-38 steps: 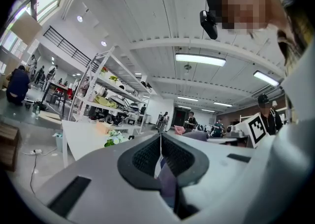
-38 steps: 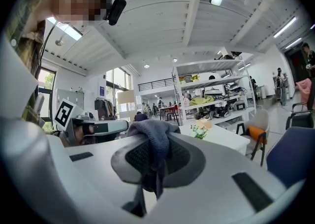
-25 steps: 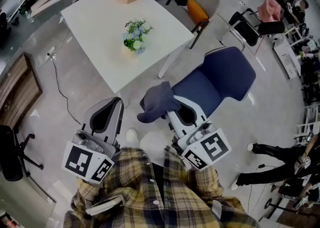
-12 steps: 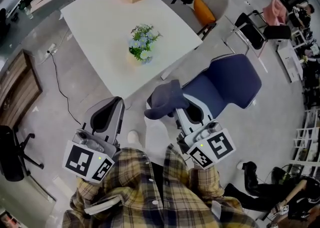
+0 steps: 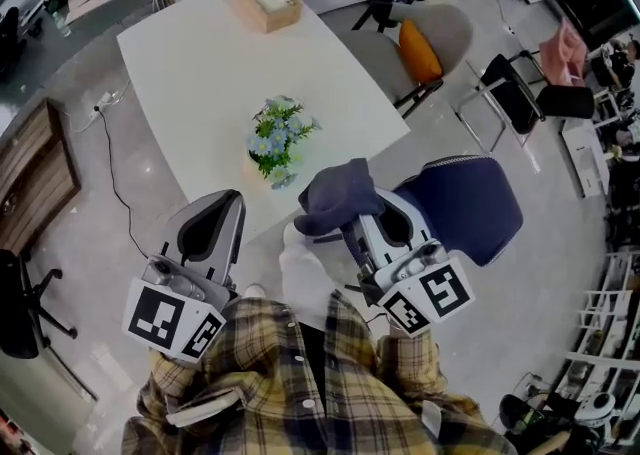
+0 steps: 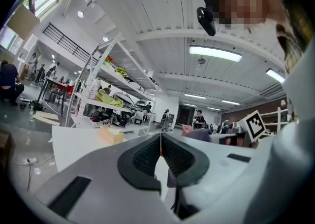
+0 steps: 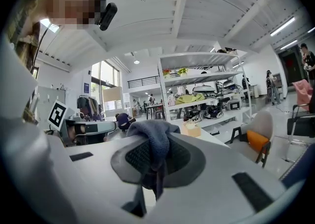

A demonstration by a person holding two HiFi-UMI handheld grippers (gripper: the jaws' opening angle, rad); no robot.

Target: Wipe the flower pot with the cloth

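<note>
A small flower pot (image 5: 276, 141) with blue and white flowers stands near the front edge of the white table (image 5: 200, 63). My right gripper (image 5: 355, 205) is shut on a blue-grey cloth (image 5: 336, 195), which bunches over its jaw tips (image 7: 152, 142) just right of the pot, at the table's near corner. The left gripper (image 5: 222, 205) is shut with nothing in it, its pads (image 6: 160, 145) pressed together; it hangs over the floor just short of the table's front edge, below and left of the pot.
A wooden tissue box (image 5: 266, 0) sits at the table's far end. A blue chair (image 5: 470, 205) stands right of my right gripper, a grey chair with an orange cushion (image 5: 420, 51) behind it. A cable (image 5: 112, 168) runs across the floor at left.
Both grippers have moved forward to the table; the pot now lies close ahead between them. The cloth stays in the right gripper, now beside the pot instead of over the blue chair.
</note>
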